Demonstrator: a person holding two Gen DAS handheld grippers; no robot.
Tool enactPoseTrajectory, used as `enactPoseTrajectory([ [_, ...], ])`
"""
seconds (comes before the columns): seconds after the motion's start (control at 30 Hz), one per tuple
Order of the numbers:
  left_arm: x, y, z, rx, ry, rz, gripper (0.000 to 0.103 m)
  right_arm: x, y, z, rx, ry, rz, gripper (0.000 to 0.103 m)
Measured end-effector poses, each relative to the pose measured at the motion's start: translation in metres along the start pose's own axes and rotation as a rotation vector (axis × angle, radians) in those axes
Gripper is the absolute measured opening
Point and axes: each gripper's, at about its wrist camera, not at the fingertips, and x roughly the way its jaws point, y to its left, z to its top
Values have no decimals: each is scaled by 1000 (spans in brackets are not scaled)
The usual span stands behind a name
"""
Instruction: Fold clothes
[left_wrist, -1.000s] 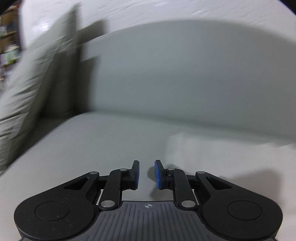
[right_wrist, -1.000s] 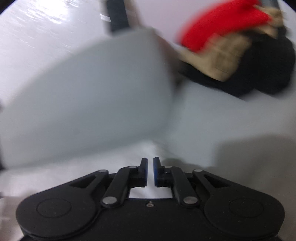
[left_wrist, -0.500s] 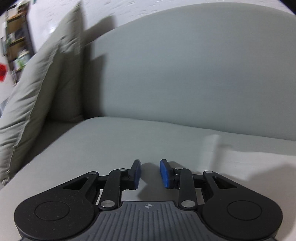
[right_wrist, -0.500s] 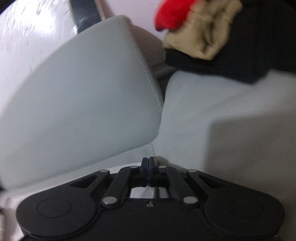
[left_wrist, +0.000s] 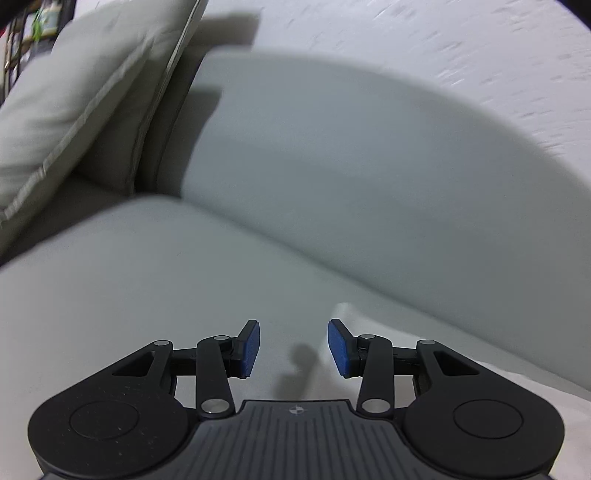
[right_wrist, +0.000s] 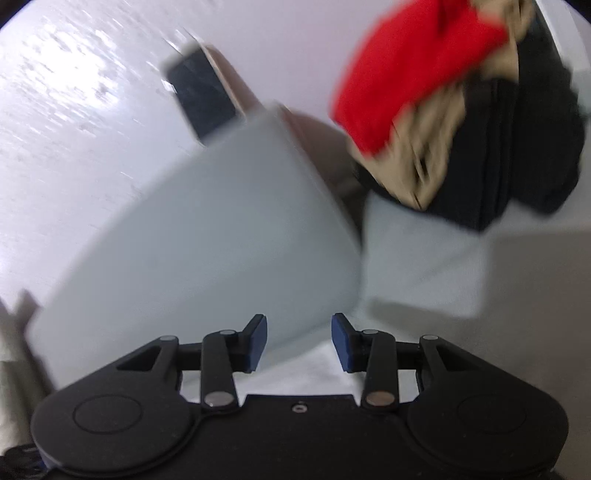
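Grey sofa (left_wrist: 155, 295) fills both views: backrest (left_wrist: 351, 177) across the left wrist view, a pale cushion (left_wrist: 66, 110) leaning at its far left, textured white wall (left_wrist: 461, 48) above. Right wrist view is motion-blurred; off to its upper right sits the unfolded pile (right_wrist: 461, 122), red on top, tan and black under it, well apart from both tools. Next down in size, a white garment (left_wrist: 498, 391) lies on the seat by the right side of the left gripper (left_wrist: 293, 347), w/ more of the same white cloth (right_wrist: 306, 373) showing just under the right gripper (right_wrist: 298, 341). Biggest change: half a sec ago the right gripper's pads were pressed together, seemingly on a thin white edge; now its blue pads (right_wrist: 258, 343) stand wide apart w/ nothing between. Left gripper's pads (left_wrist: 251, 349) also spread wider than a sec ago, nothing held. So prob. the cloth was just let go and laid down, i.e. a fold or placement step finished. Views have swung too, approx. toward the pile on the right side, so fetching the next item or re-gripping the white piece looks likely; can't tell which.
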Motion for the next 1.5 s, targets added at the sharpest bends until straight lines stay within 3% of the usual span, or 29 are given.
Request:
enactPoseTrajectory([
  [0.1,-83,-18,-14,86,-115,-44,49,-86,21,-11,-17,-74,100,57],
  [0.17,-145,-24,-36,147,-210,-89,63,-131,20,-17,-50,-116,155,61],
  [0.2,-175,-22,-53,169,-246,-114,66,-146,23,-15,-59,-128,175,62],
  [0.27,-228,-12,-90,202,-296,-160,67,-162,33,2,-61,-145,214,62],
  [0.37,-281,2,-134,244,-313,-197,66,-233,33,1,-70,-183,274,65],
  [0.43,-293,15,-149,250,-277,-195,61,-265,30,2,-104,-207,286,70],
  [0.5,-301,11,-165,257,-222,-168,61,-271,30,-1,-141,-193,258,74],
  [0.57,-291,6,-175,291,-152,-117,58,-258,21,-21,-135,-115,204,72],
  [0.6,-283,1,-181,320,-117,-92,58,-248,16,-33,-129,-64,174,53],
  [0.63,-275,-3,-186,347,-79,-71,58,-237,11,-48,-130,-6,146,42],
  [0.67,-265,-6,-190,369,-38,-61,58,-222,7,-67,-147,66,120,19],
  [0.7,-258,-9,-194,387,-4,-54,58,-207,3,-86,-170,132,97,12],
  [0.83,-245,-18,-208,415,74,-29,59,-170,7,-129,-257,305,45,12],
  [0.9,-241,-20,-212,406,103,-33,62,-169,16,-130,-316,284,68,15],
  [0.97,-234,-31,-225,494,148,-4,65,-165,19,-133,-337,290,63,19],
  [1.07,-238,-43,-243,603,149,37,64,-156,21,-147,-344,401,29,24],
  [1.17,-255,-30,-242,559,203,-28,64,-172,26,-146,-426,422,24,24],
  [1.27,-275,-5,-245,473,244,-73,64,-195,14,-144,-457,464,49,32],
  [1.4,-299,9,-255,437,234,-115,64,-222,-15,-134,-379,475,100,43],
  [1.47,-307,6,-255,450,165,-108,68,-233,-28,-123,-295,388,119,48],
  [1.5,-308,3,-253,451,137,-101,69,-239,-35,-116,-253,331,127,57],
])
